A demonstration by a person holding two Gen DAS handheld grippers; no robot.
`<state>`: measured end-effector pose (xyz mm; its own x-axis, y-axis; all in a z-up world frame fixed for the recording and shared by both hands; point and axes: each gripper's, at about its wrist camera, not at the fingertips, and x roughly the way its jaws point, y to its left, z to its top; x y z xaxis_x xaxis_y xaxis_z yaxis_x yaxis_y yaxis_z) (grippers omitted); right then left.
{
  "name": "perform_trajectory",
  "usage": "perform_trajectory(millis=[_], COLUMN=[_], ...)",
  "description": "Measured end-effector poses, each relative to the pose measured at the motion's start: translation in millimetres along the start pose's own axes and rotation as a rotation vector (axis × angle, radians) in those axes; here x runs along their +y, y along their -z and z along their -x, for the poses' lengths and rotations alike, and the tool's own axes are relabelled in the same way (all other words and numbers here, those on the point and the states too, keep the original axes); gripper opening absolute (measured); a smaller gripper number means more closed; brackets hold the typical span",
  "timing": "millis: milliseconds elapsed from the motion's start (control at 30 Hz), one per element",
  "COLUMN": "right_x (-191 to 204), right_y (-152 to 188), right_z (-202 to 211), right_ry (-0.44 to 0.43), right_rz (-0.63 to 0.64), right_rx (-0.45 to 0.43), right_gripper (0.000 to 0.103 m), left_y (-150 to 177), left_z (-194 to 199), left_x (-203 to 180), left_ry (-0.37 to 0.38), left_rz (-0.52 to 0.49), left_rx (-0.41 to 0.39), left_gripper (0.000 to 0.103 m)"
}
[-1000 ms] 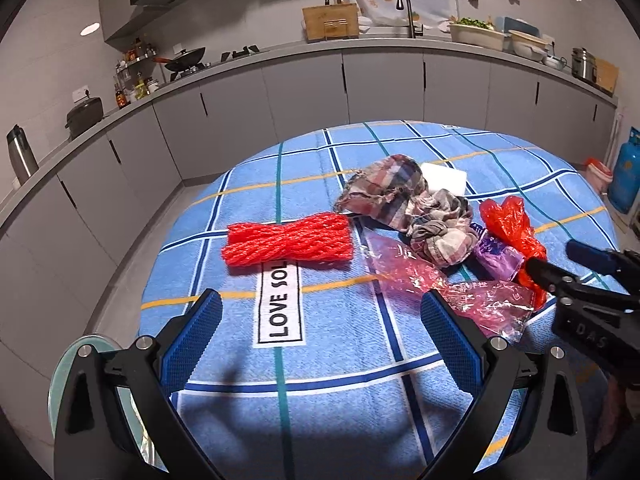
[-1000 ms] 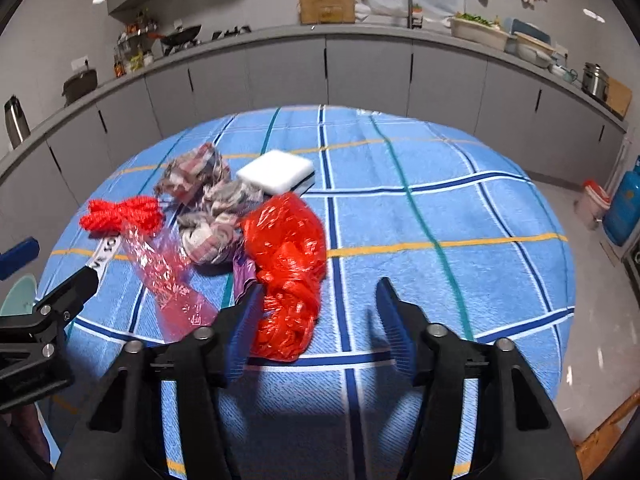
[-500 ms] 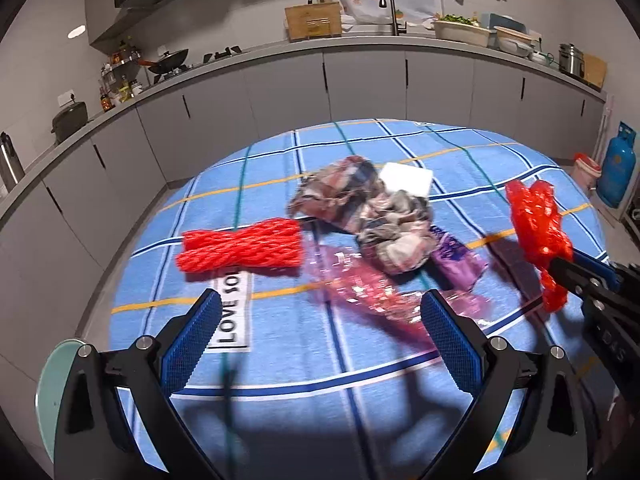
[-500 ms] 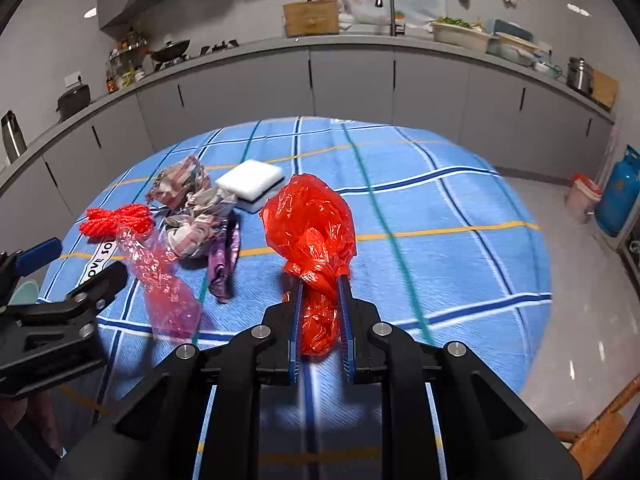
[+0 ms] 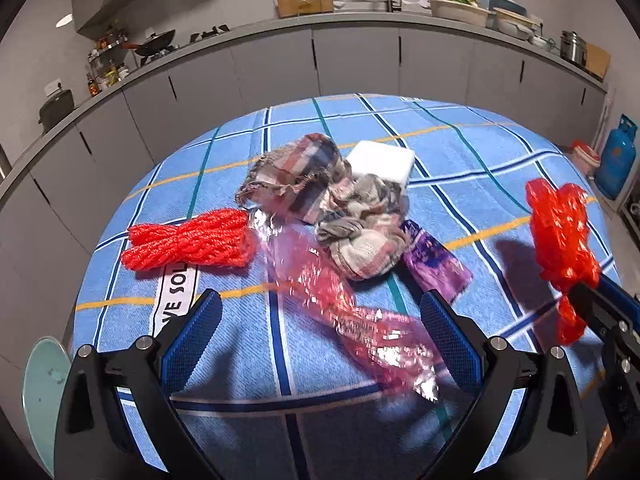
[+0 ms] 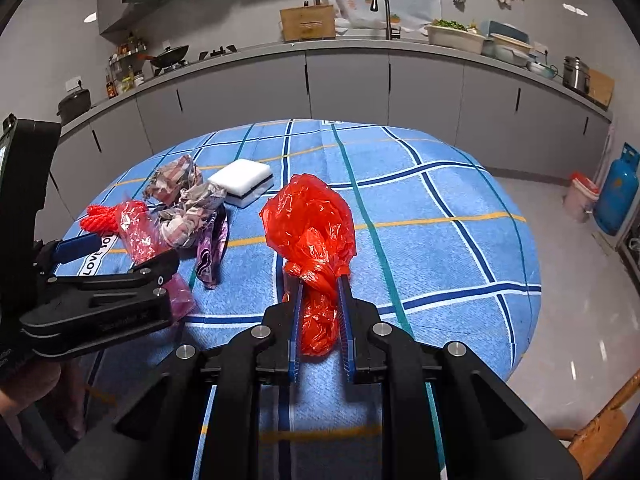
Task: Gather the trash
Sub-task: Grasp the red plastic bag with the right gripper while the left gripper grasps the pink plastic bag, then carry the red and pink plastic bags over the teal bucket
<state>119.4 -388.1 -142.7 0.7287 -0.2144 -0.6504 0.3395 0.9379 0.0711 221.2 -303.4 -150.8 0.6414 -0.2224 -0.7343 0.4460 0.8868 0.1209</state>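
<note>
My right gripper (image 6: 320, 284) is shut on a crumpled red plastic bag (image 6: 310, 222), held just above the blue checked tablecloth (image 6: 432, 240). In the left wrist view the same red bag (image 5: 560, 228) hangs at the far right, off the cloth. My left gripper (image 5: 320, 316) stands open over a clear pink plastic wrapper (image 5: 344, 304), with nothing between its pads. Beyond the wrapper lie a purple wrapper (image 5: 434, 258), a plaid cloth bundle (image 5: 320, 192), a white sponge block (image 5: 382, 160) and a red rope bundle (image 5: 192, 238).
The round table (image 5: 500, 152) sits in a kitchen, with grey cabinets behind it. A blue gas cylinder (image 6: 616, 188) and a small bin (image 6: 580, 196) stand on the floor at the right. A pale green disc (image 5: 44, 392) shows at the left edge, and a wooden chair (image 6: 600, 424) at the lower right.
My right gripper closed on the red bag and lifted it off the cloth. My left gripper moved forward, and the pink wrapper now lies between and just beyond its fingers.
</note>
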Motion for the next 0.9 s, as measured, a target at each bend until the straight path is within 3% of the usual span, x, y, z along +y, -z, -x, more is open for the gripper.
perform_trajectory(millis=[100, 267, 333, 467, 600, 900], right_x=[1.8, 4.5, 5.7, 8.5, 10.2, 15.1], right_y=[0.0, -0.1, -0.2, -1.1, 0.6, -1.4], right_z=[1.2, 4.0, 6.3, 10.3, 13.3, 27.4], right_ry=[-0.005, -0.007, -0.006, -0.006, -0.011, -0.022], right_rz=[0.002, 0.005, 0.009, 0.011, 0.007, 0.009], right_rx=[-0.002, -0.008, -0.012, -0.023, -0.029, -0.064], right_gripper=[0.017, 0.018, 0.018, 0.018, 0.018, 0.017], left_y=[7.3, 13.8, 16.7, 20.9, 25.8, 32.7], left_z=[-6.0, 0.5, 0.4, 8.9, 14.2, 39.8], left_x=[1.1, 8.0, 10.2, 15.0, 18.1, 34.9], left_ry=[0.020, 0.060, 0.092, 0.129, 0.167, 0.145], left_rz=[-0.018, -0.009, -0.004, -0.003, -0.007, 0.001], left_rx=[0.050, 0.040, 0.054, 0.046, 0.052, -0.012], left_gripper=[0.097, 0.092, 0.077, 0.062, 0.035, 0.031])
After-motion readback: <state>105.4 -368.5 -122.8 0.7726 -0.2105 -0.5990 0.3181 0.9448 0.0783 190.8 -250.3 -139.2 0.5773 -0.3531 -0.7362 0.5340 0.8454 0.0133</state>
